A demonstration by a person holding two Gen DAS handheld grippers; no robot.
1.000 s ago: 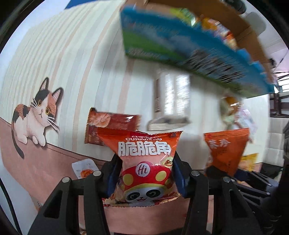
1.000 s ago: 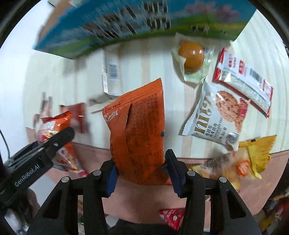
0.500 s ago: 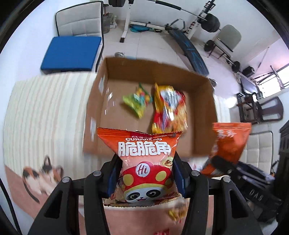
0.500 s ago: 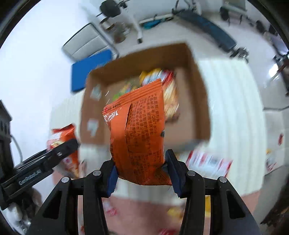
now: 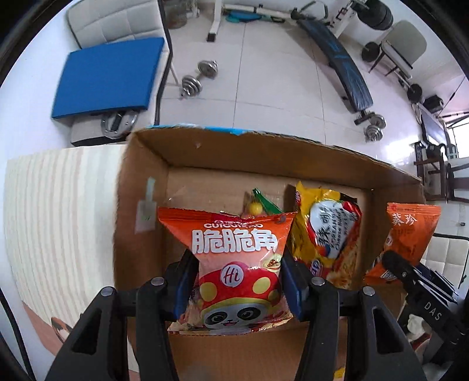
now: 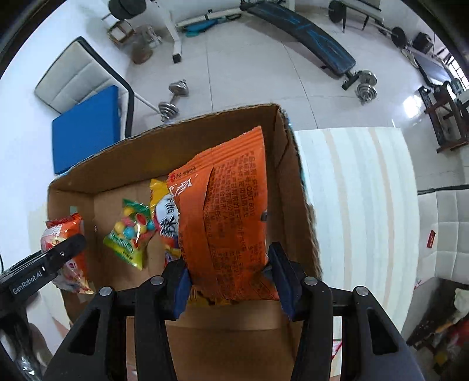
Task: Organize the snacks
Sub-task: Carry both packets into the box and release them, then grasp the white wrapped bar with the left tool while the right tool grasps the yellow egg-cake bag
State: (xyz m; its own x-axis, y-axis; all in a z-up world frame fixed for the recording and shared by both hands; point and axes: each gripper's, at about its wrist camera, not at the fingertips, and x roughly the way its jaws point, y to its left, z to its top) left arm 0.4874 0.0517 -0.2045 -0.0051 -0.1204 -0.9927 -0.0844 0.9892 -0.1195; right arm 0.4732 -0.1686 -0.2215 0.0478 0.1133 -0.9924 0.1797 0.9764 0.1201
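My left gripper [image 5: 238, 281] is shut on a red-orange panda snack bag [image 5: 234, 263], held over the left part of an open cardboard box [image 5: 263, 158]. My right gripper [image 6: 229, 278] is shut on a plain orange snack bag [image 6: 225, 222], held over the right part of the same box [image 6: 187, 146]. Inside the box lie a yellow noodle pack [image 5: 328, 234] and a green candy bag [image 6: 130, 234]. Each gripper also shows in the other's view: the right one with its orange bag [image 5: 404, 243] at the right edge, the left one with the panda bag [image 6: 66, 237] at the left edge.
The box stands on a table with a pale striped cloth [image 5: 58, 219], near its far edge. Beyond lie a tiled floor with dumbbells [image 5: 199, 77], a workout bench [image 6: 302, 26] and a chair with a blue cushion [image 5: 108, 76]. A white padded seat [image 6: 445, 231] is at the right.
Both grippers have carried their bags from over the loose snacks on the table to above the box. The box interior now fills the lower part of both views.
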